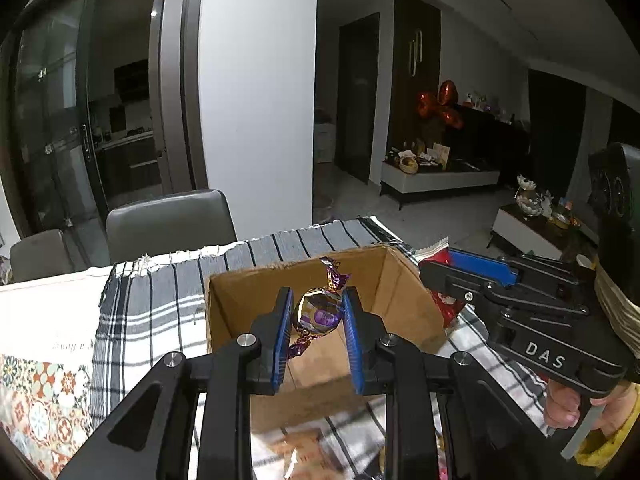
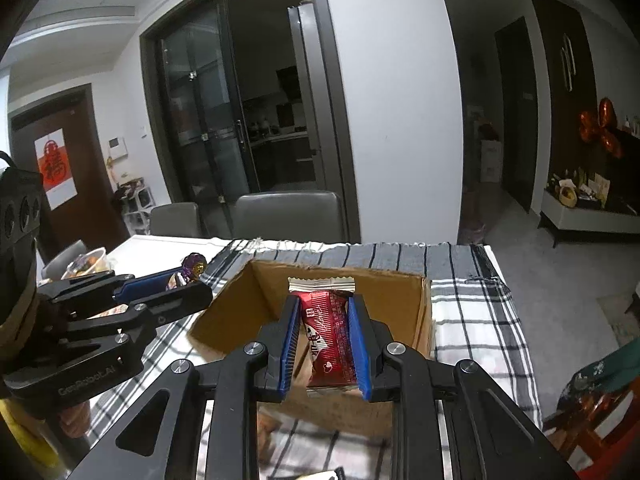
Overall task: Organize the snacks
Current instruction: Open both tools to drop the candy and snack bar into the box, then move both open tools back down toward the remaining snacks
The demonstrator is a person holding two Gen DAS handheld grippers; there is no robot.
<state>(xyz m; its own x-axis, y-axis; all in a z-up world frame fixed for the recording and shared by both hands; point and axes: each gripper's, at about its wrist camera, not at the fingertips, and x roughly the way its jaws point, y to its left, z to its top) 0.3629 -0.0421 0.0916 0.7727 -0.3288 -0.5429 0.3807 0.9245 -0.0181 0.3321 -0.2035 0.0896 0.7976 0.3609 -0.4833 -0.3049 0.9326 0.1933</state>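
Note:
My left gripper (image 1: pixel 316 312) is shut on a gold and purple wrapped candy (image 1: pixel 318 314) and holds it over the open cardboard box (image 1: pixel 240 300). My right gripper (image 2: pixel 324 320) is shut on a red snack packet (image 2: pixel 330 336) and holds it above the same box (image 2: pixel 240 308). From the left wrist view, the right gripper (image 1: pixel 448 268) sits at the box's right side with the red packet (image 1: pixel 440 260) between its fingers. From the right wrist view, the left gripper (image 2: pixel 188 280) sits at the box's left side, holding the candy (image 2: pixel 194 264).
The box stands on a grey plaid cloth (image 2: pixel 472 312) on a white table (image 2: pixel 160 244). Grey chairs (image 2: pixel 288 212) stand behind the table. A bowl of snacks (image 2: pixel 86 262) sits at the far left. More wrappers lie blurred on the cloth near me (image 1: pixel 304 448).

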